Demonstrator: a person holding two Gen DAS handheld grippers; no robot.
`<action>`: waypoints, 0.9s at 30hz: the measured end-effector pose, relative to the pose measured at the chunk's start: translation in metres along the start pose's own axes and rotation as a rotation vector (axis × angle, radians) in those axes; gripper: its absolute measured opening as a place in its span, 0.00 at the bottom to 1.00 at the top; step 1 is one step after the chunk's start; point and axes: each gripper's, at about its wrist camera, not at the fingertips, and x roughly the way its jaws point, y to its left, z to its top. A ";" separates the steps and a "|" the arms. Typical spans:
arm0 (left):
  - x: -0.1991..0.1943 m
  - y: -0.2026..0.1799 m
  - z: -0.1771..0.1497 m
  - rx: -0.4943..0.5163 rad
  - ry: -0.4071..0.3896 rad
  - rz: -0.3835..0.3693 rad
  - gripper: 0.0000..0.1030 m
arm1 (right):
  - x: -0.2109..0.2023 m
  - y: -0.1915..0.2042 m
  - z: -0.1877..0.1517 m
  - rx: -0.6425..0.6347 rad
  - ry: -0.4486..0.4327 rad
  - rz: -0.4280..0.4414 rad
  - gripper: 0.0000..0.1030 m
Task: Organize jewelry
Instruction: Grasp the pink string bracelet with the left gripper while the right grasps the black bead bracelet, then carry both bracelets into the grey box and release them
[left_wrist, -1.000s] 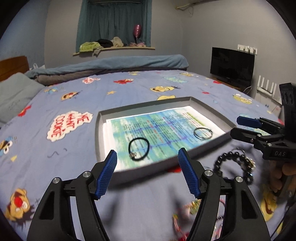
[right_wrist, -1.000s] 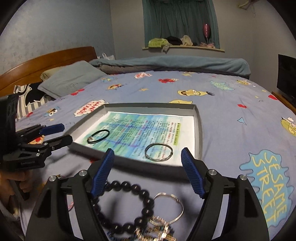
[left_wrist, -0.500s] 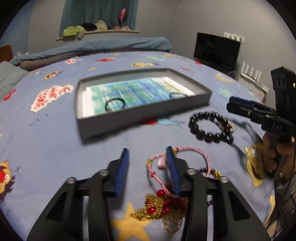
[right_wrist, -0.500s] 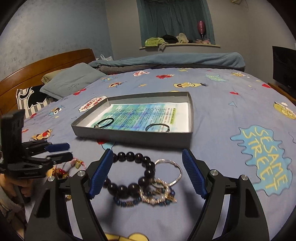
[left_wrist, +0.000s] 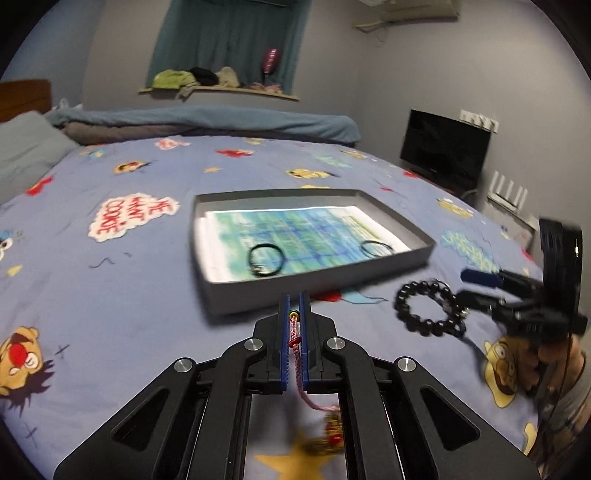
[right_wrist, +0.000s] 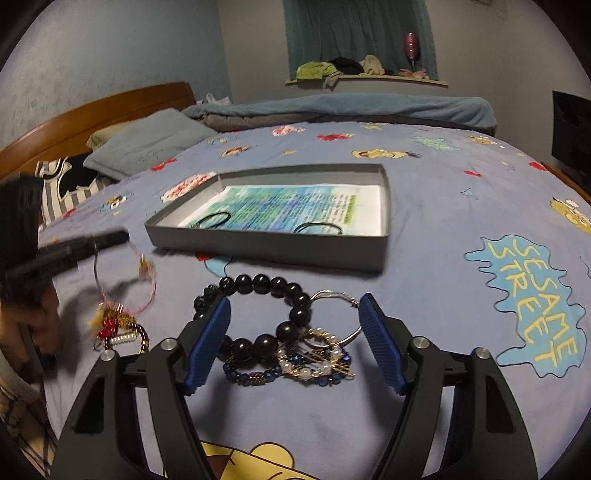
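Left gripper (left_wrist: 294, 314) clamps pink cord bracelet (left_wrist: 295, 347) — right gripper (right_wrist: 295, 325) closing, nothing pinched.

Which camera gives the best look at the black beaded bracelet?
The right wrist view: the black beaded bracelet lies close, sharp, between the closing jaws, untouched. The left wrist view shows it small and blurred at the right.

The grey tray (right_wrist: 266, 245) sits mid-bed, its low walls the only raised barrier. Bare bedspread (right_wrist: 461, 221) lies open toward the bed's right edge. Toward the foot, a beaded bracelet pile (right_wrist: 277, 332) blocks the middle, with the red-and-gold charm cluster (right_wrist: 118, 328) just left.
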 end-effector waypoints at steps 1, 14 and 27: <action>0.002 0.006 -0.001 -0.013 0.010 0.016 0.05 | 0.002 0.002 0.000 -0.005 0.010 -0.003 0.64; 0.033 0.023 -0.024 -0.026 0.208 0.024 0.48 | 0.029 -0.004 0.003 0.038 0.110 0.033 0.30; 0.017 0.015 -0.013 -0.016 0.119 -0.025 0.03 | 0.003 0.003 0.014 0.022 -0.035 0.064 0.14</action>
